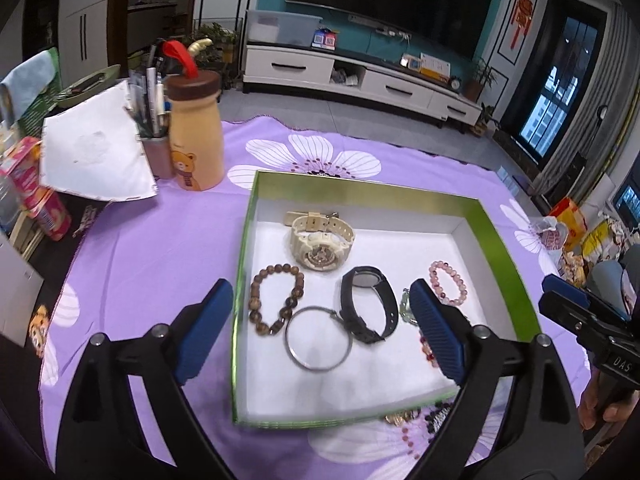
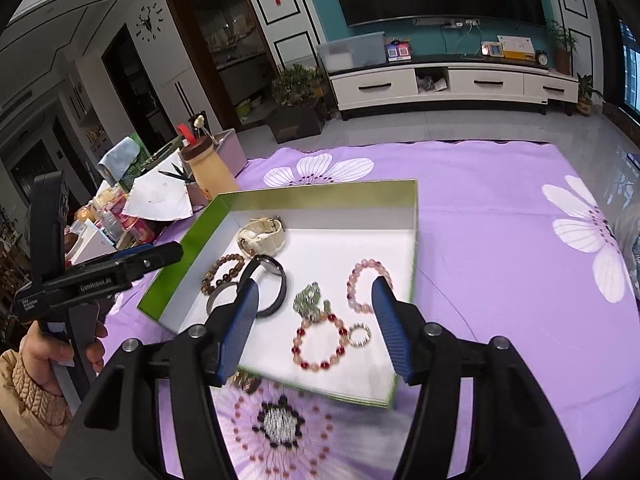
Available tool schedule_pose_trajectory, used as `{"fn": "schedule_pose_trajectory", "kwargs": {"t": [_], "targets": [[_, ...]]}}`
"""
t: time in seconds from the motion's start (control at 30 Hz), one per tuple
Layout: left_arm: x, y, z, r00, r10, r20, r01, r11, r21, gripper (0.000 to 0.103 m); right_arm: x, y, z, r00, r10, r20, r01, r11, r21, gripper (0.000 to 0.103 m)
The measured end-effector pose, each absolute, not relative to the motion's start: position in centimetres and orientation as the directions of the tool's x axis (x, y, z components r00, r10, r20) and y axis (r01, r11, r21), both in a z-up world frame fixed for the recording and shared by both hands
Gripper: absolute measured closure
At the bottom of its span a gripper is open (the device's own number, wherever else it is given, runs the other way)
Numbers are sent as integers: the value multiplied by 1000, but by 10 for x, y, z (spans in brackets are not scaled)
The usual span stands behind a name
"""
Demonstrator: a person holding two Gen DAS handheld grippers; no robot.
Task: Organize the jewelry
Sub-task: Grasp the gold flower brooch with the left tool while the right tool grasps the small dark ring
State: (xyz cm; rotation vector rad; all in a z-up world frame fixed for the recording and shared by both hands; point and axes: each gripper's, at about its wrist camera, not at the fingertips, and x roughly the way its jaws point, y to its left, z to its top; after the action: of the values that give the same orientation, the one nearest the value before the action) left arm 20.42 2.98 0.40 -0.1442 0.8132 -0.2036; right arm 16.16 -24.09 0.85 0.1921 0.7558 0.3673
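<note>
A green-rimmed box (image 1: 250, 240) with a white floor lies on the purple flowered cloth. In it are a cream watch (image 1: 320, 242), a brown bead bracelet (image 1: 276, 300), a silver bangle (image 1: 319, 338), a black watch (image 1: 368, 304) and a pink bead bracelet (image 1: 448, 282). The right wrist view adds a green pendant (image 2: 310, 300), a red-and-peach bead bracelet (image 2: 320, 344) and a small silver ring (image 2: 359, 335). My left gripper (image 1: 320, 285) hangs open above the box's near left part, holding nothing. Over the near right part my right gripper (image 2: 317, 284) is open and empty too.
A gold-coloured piece (image 2: 246, 382) lies on the cloth just outside the box's near edge. A bear-print bottle (image 1: 196, 136), a pen cup (image 1: 156, 152), white paper (image 1: 92, 152) and snack packs crowd the far left. A hand (image 2: 52, 352) holds the left gripper's handle.
</note>
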Motion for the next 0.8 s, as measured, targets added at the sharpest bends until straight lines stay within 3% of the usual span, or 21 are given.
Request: {"fn": "schedule_pose_trajectory", "kwargs": {"t": [0.33, 0.7, 0.8], "targets": [[141, 40, 6, 690, -227, -687, 107, 971, -213, 12, 110, -250, -7, 639, 406, -654, -253, 913, 319, 43], [107, 17, -50, 610, -218, -762, 141, 976, -166, 12, 80, -223, -55, 528, 440, -727, -269, 898, 349, 43], [111, 9, -64, 589, -215, -779, 156, 976, -152, 16, 75, -222, -63, 513, 441, -736, -264, 897, 354, 43]]}}
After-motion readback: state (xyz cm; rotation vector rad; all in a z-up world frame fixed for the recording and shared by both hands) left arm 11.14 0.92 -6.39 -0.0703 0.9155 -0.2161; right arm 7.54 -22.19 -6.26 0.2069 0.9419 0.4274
